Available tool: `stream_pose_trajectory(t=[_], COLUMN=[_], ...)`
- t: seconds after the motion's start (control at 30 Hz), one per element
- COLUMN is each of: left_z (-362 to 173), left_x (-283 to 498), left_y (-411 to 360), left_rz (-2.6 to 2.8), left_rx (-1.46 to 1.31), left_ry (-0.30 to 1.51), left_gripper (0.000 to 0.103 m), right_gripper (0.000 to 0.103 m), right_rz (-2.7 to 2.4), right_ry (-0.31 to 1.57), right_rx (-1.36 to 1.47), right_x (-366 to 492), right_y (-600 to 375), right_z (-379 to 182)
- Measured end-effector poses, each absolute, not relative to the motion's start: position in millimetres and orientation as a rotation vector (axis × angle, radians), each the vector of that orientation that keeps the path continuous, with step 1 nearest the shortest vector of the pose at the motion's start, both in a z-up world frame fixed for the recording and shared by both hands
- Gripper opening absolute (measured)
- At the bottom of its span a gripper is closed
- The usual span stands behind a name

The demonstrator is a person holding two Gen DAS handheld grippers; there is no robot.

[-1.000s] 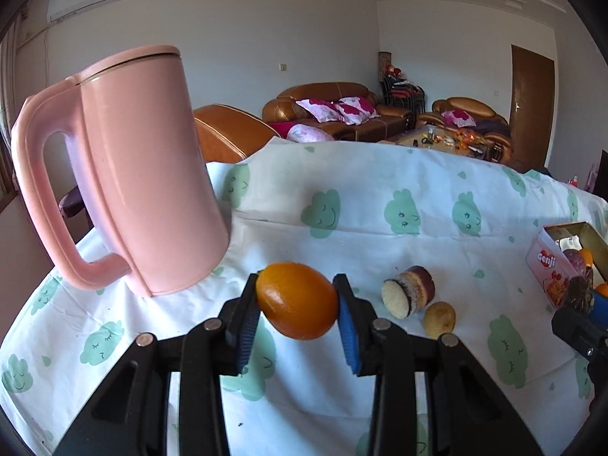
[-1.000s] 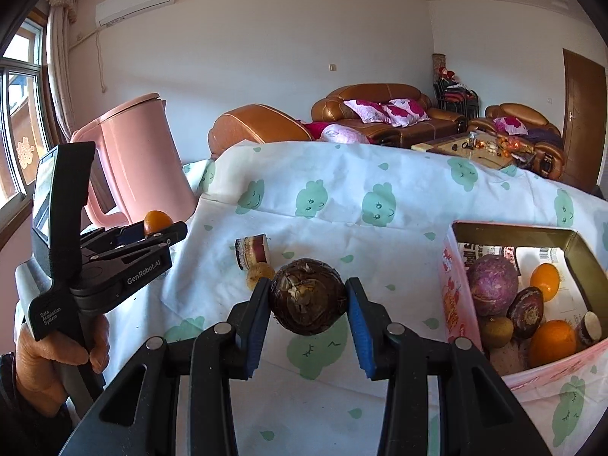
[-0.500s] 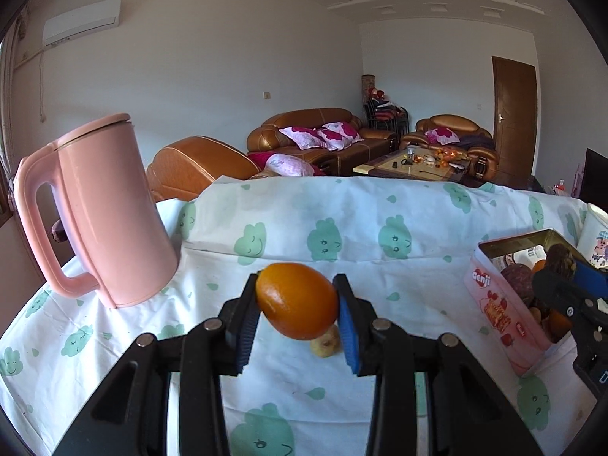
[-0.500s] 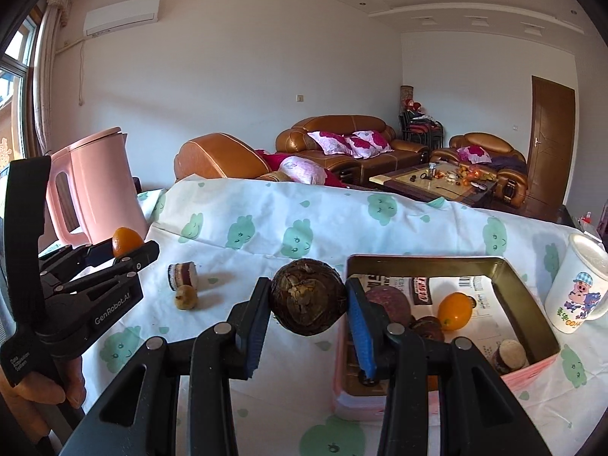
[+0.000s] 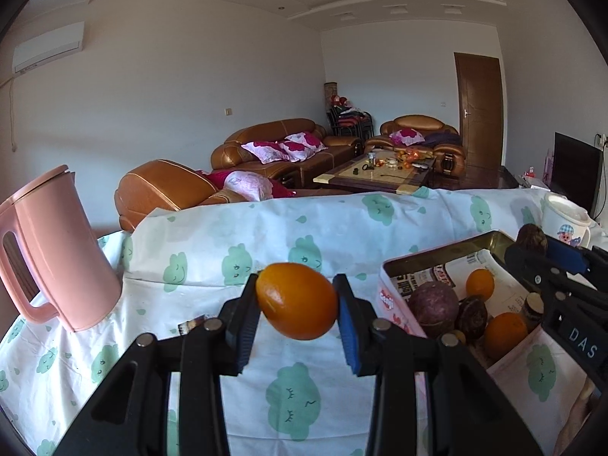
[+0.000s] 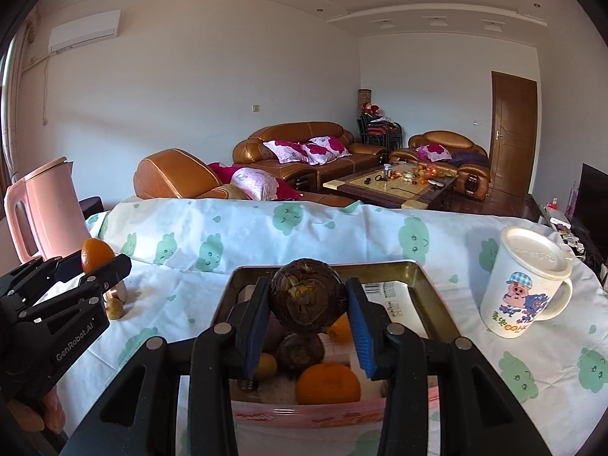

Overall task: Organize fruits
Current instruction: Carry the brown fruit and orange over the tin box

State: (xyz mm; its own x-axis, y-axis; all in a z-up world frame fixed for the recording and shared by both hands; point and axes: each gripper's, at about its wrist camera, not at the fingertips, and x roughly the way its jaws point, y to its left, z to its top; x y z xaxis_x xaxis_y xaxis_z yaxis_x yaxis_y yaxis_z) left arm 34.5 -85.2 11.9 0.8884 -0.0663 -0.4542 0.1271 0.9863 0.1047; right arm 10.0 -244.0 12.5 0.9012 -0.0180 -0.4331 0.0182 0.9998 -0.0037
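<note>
My left gripper [image 5: 297, 306] is shut on an orange [image 5: 298, 301] and holds it above the tablecloth, left of the pink tin box [image 5: 395, 300]. It also shows in the right wrist view [image 6: 99, 266]. My right gripper [image 6: 308, 296] is shut on a dark brown round fruit [image 6: 306, 296] and holds it over the tin box [image 6: 433, 296]. The box holds an orange [image 6: 327, 383], a purple fruit [image 5: 433, 304] and other fruits. A small yellow fruit [image 6: 114, 308] and a cut piece [image 6: 117, 293] lie on the cloth left of the box.
A pink kettle [image 5: 53, 254] stands at the table's left. A white lidded mug [image 6: 526, 281] with a pig print stands right of the box. The cloth-covered table [image 5: 296, 395] ends ahead; sofas and a coffee table lie beyond.
Both grippers have moved right with their fruits. My right gripper now hangs over the tin box; the left has come closer to the box, away from the kettle.
</note>
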Motion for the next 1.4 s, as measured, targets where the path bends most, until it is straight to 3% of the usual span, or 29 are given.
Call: stream_pose_trajectory(t=[0.7, 1.07, 1.4], left_z=[-1, -22, -18], left_x=[60, 80, 73], left_y=[-206, -218, -215], left_rz=[-0.294, -0.29, -0.285], left_rx=[0.142, 0.155, 0.174], left_ry=[0.549, 0.641, 0.614], left_gripper=[0.039, 0.039, 0.04], right_gripper=[0.042, 0.042, 0.042], right_rz=[-0.224, -0.146, -0.047], right_ry=[0.471, 0.569, 0.598], right_rx=[-0.022, -0.065, -0.028], right_x=[33, 52, 54], right_y=[-336, -329, -332], right_z=[7, -10, -14])
